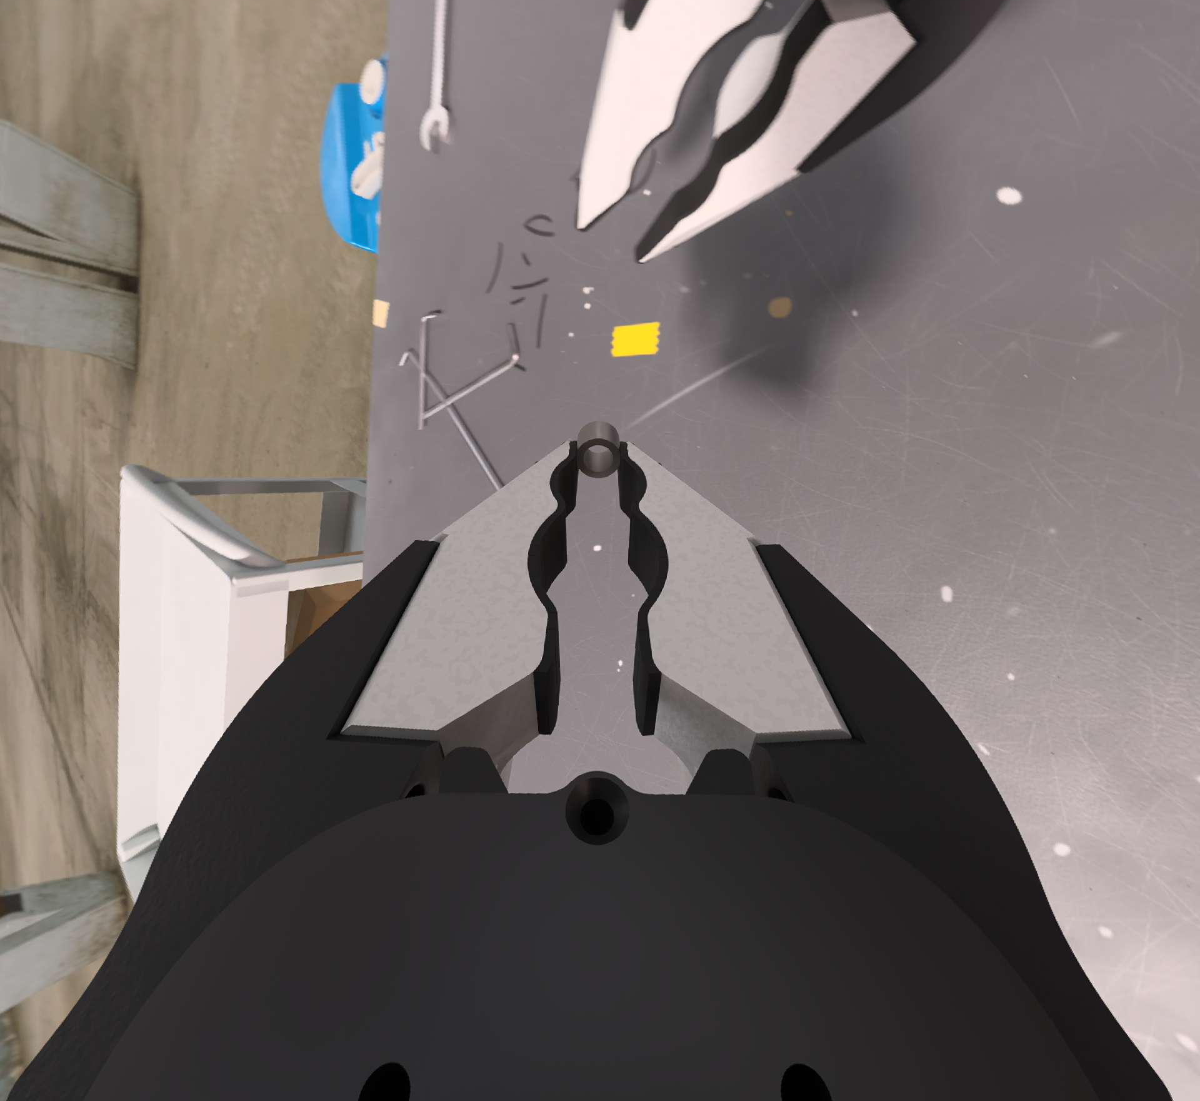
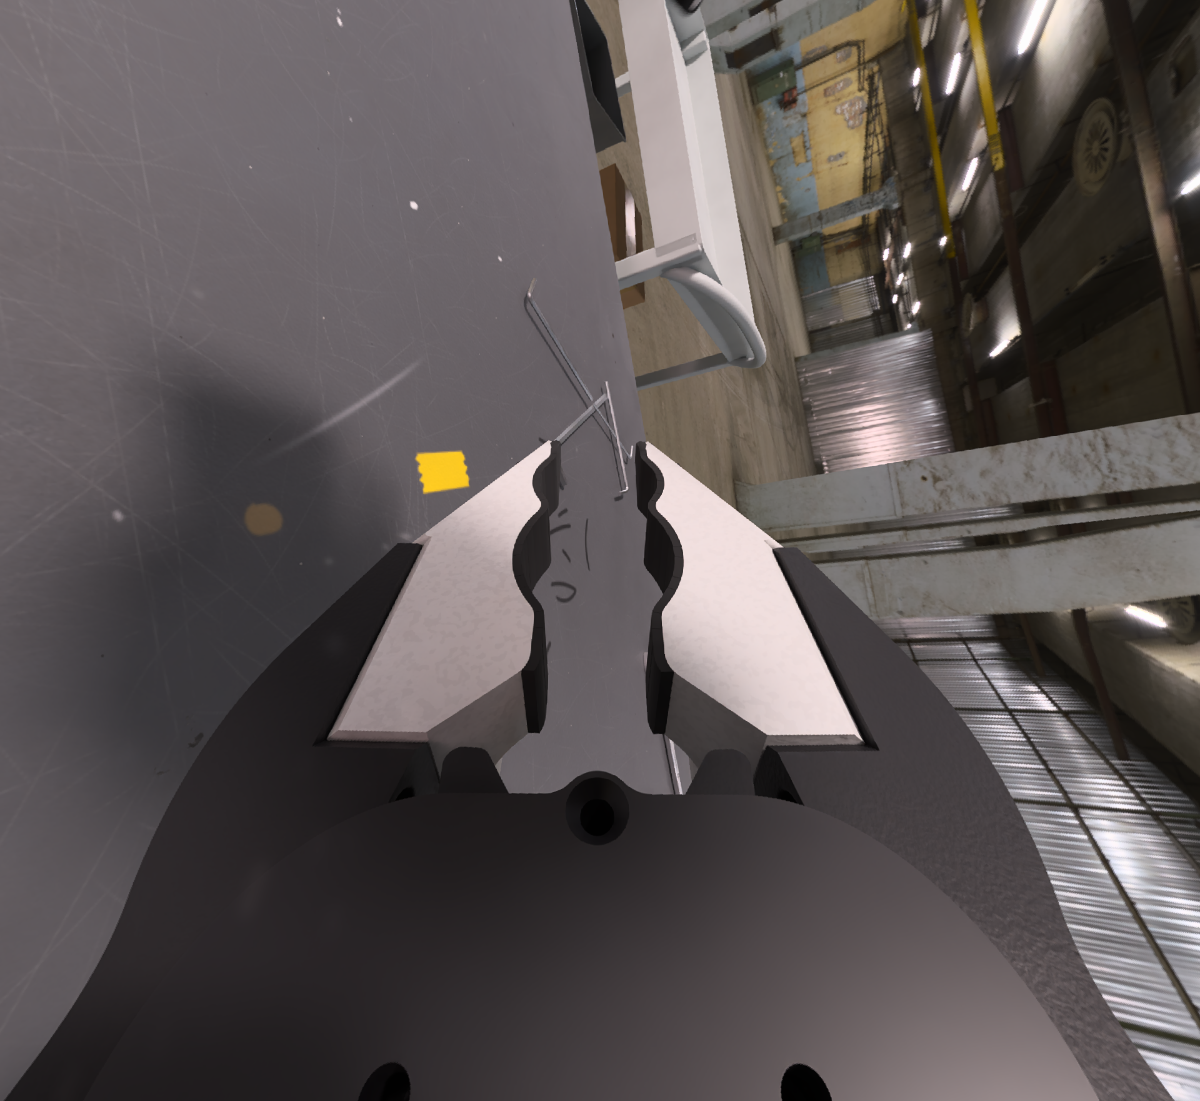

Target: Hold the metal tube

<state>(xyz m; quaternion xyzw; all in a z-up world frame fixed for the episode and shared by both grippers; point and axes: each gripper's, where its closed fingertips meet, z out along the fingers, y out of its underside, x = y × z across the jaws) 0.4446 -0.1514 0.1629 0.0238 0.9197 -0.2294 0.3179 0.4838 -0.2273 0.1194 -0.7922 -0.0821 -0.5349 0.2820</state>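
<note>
- Left claw (image 1: 599,458) clenched on the metal tube (image 1: 599,456), pinched at the very tips in the small front notches of the dark pads (image 1: 560,556); probably chosen because those notches cradle a round body and keep it from rolling sideways.
- Tube seen end-on, bore facing the lens, so axis roughly in line with the fingers; held above the grey counter (image 1: 974,615), though whether fully clear of it or just grazing it cannot be told from this angle.
- Wider pad hollows farther back left empty: too roomy for so slim a piece, judging by the fit.
- Right claw (image 2: 596,453) released, nothing between its fingers, only the counter (image 2: 195,225) showing through the gap; visible too in the left wrist view as the right claw (image 1: 610,241), tips pointed down toward the counter and well apart from the tube.
- Likely kept aside so the grasp stays unshared and undisturbed, since the task asks only for a hold.
- Scattered about on the counter, none touching the tube: thin bent wires (image 1: 454,381), a yellow tape patch (image 1: 636,340), a spanner (image 1: 440,30) farther off.
- Beyond the counter edge, a white cart (image 1: 195,615) and a blue bin (image 1: 350,173).
- Task judged essentially met; remaining concern a tip-only pinch, apt to let the tube pivot if jolted.
</note>
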